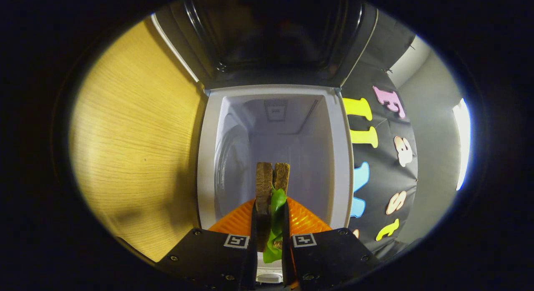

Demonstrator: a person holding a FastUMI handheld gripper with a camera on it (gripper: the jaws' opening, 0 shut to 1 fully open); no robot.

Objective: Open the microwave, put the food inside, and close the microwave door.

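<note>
Nearest us, the tool (269, 236) is clamped on a sandwich of two brown bread slices with green lettuce (272, 191), both fingers pressing its sides. We hold it just at the mouth of the white microwave (338, 157), whose pale cavity lies beyond. Farther off we see its dark door (275, 36) swung open. The light wooden counter (133, 140) runs alongside the microwave.

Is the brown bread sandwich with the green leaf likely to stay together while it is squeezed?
Probably soft: the brown bread sandwich with the green leaf is pinched between both fingers of the gripper. Its leaf hangs loose below, so it may slip out. It looks light.
</note>
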